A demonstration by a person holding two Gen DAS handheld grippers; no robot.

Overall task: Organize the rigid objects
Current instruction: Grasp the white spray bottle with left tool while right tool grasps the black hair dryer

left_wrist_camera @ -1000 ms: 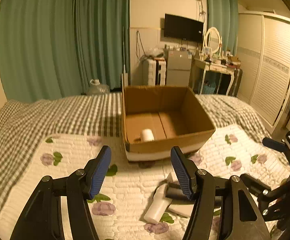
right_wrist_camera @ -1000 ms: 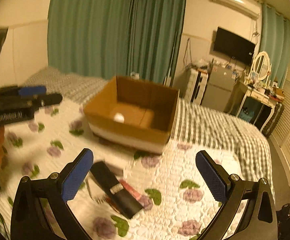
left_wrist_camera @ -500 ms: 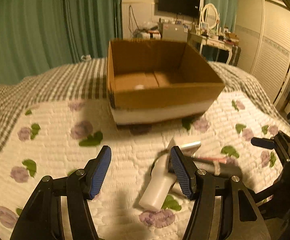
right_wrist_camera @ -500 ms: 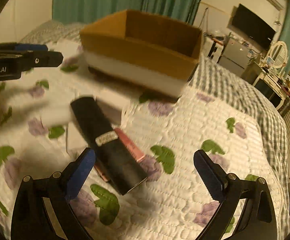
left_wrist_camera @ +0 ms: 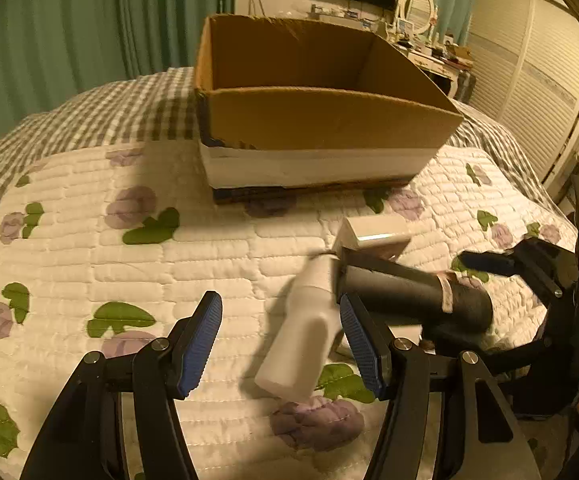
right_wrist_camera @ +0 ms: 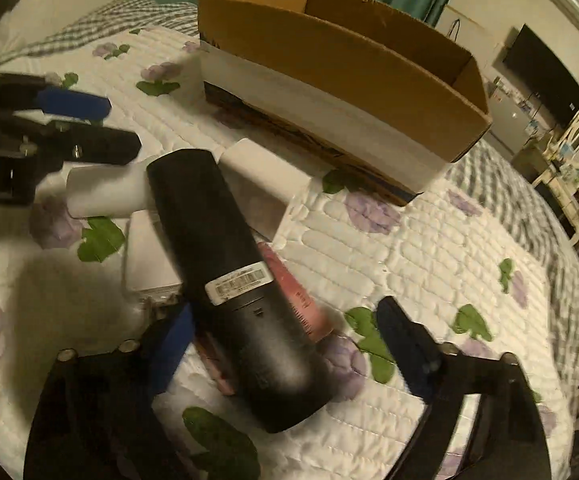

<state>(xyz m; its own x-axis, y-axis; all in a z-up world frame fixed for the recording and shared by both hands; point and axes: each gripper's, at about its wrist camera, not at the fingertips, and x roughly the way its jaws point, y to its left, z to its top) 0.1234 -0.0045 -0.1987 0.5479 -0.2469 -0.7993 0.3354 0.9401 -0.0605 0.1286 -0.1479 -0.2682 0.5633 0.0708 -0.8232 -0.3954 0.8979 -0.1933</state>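
Observation:
A pile of small items lies on the flowered quilt (left_wrist_camera: 217, 252). My left gripper (left_wrist_camera: 281, 344) is open and low over a white bottle (left_wrist_camera: 301, 344), which lies between its fingers without being pressed. My right gripper (right_wrist_camera: 285, 344) is closing around a black cylinder (right_wrist_camera: 229, 260) with a barcode label; its right pad still stands apart from the cylinder. The white bottle (right_wrist_camera: 105, 192) touches the cylinder's far end. A pink tube (right_wrist_camera: 293, 292) lies beside and partly under the cylinder. The black cylinder (left_wrist_camera: 413, 296) also shows in the left wrist view.
An open cardboard box (left_wrist_camera: 321, 116) with a white lower band stands on the bed behind the pile. A small white box (left_wrist_camera: 373, 236) and a flat white box (right_wrist_camera: 149, 256) lie among the items. The left gripper (right_wrist_camera: 77, 120) is close beside the right one.
Both grippers have come down close to the pile. The right jaws have narrowed around the black cylinder. The left jaws kept their width and now straddle the white bottle.

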